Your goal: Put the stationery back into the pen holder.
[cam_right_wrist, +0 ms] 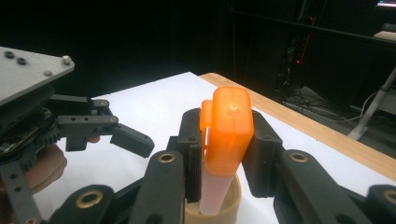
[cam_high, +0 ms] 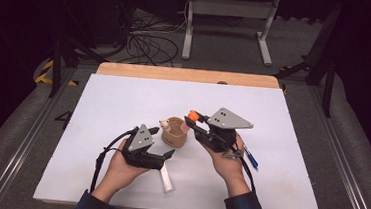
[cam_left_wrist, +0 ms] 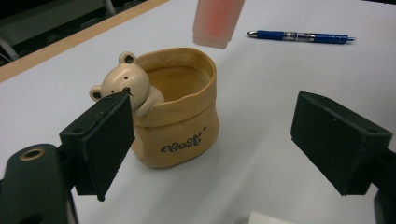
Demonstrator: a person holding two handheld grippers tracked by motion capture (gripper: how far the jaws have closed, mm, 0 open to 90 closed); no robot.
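Observation:
A tan pot with a small bear on its rim (cam_high: 174, 133) (cam_left_wrist: 175, 112) stands mid-board. My right gripper (cam_high: 192, 121) (cam_right_wrist: 227, 144) is shut on an orange highlighter (cam_high: 191, 116) (cam_right_wrist: 227, 135), held upright with its cap on top. The highlighter's pale lower end (cam_left_wrist: 217, 21) hangs over the pot's mouth (cam_right_wrist: 233, 205). My left gripper (cam_high: 163, 144) (cam_left_wrist: 219, 140) is open, its jaws spread wide on either side of the pot without touching it. Its fingers (cam_right_wrist: 130, 139) show at the left of the right gripper view.
A blue pen (cam_high: 250, 157) (cam_left_wrist: 299, 36) lies on the white board (cam_high: 123, 99) to the right of my right hand. A white capped marker (cam_high: 166, 177) (cam_left_wrist: 271, 218) lies just below my left gripper. Stands and cables sit on the floor beyond the table's far wooden edge (cam_high: 186, 74).

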